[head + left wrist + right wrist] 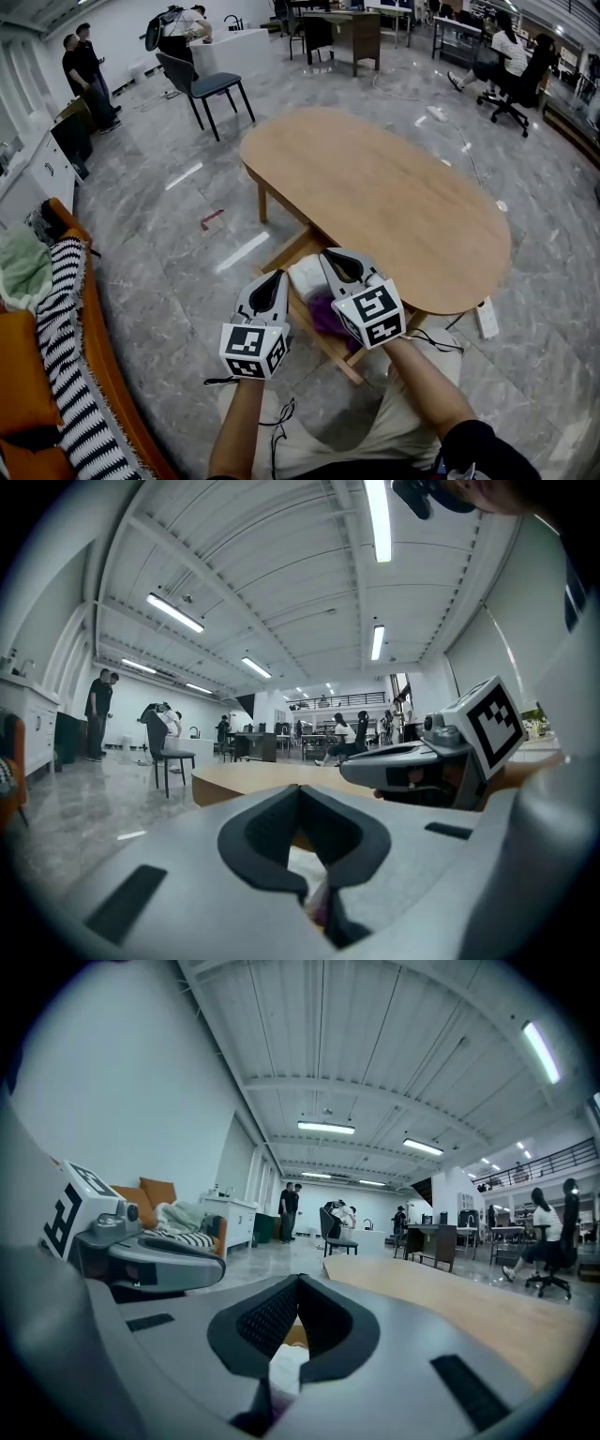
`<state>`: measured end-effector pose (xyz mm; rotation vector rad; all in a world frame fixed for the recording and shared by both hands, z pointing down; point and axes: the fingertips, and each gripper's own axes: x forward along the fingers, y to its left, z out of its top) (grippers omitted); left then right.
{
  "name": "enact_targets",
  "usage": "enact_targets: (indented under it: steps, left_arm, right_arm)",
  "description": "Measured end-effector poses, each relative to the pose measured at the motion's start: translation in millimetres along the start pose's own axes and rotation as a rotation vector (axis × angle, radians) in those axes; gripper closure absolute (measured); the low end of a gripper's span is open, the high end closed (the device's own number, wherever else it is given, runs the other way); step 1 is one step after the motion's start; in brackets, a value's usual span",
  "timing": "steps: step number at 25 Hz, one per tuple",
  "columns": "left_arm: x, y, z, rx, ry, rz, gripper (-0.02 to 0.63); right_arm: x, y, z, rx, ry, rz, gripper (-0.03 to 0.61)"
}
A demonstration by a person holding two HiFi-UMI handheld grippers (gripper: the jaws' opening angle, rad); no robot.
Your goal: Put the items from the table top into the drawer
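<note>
The left gripper [278, 275] and the right gripper [326, 253] hover side by side, each pair of jaws pressed together with nothing in them. Just beneath is the open light-wood drawer [330, 352], pulled out towards the person, its front board parallel to the table's near edge. Inside lie a soft white item [303, 277] and a purple item [324, 314], their orientation unclear. Beyond, the oval wooden table [394, 187] runs upper left to lower right.
</note>
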<state>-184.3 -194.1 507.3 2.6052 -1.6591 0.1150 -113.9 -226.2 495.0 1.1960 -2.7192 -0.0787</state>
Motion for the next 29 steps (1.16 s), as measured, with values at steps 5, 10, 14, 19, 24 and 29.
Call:
enact_targets:
  steps: [5,10,14,19,24,29]
  left_arm:
    - [0.9,-0.5,1.0,0.001,0.0,0.0,0.609]
    - [2.4,-0.1,1.6,0.001,0.0,0.0,0.609]
    - [2.8,-2.1,1.6,0.002,0.001,-0.002,0.609]
    - [2.8,-1.6,1.8,0.003,0.002,-0.004,0.609]
    - [4.6,-2.3,0.3,0.001,0.004,-0.005,0.609]
    - [4.3,-0.2,0.3,-0.001,0.006,-0.006,0.609]
  right_arm:
    - [-1.1,-2.8,-0.1,0.001,-0.004,-0.003,0.56]
    - [0.4,-2.8,-1.6,0.002,0.001,0.003,0.56]
    - [-0.6,-3.4,-2.6,0.004,0.004,0.004,0.56]
    - [0.2,-3.3,-3.0,0.006,0.007,0.005,0.56]
    - [1.3,-3.1,-4.3,0.001,0.01,0.009,0.56]
    - [3.0,-2.0,-4.7,0.0,0.018,0.01,0.56]
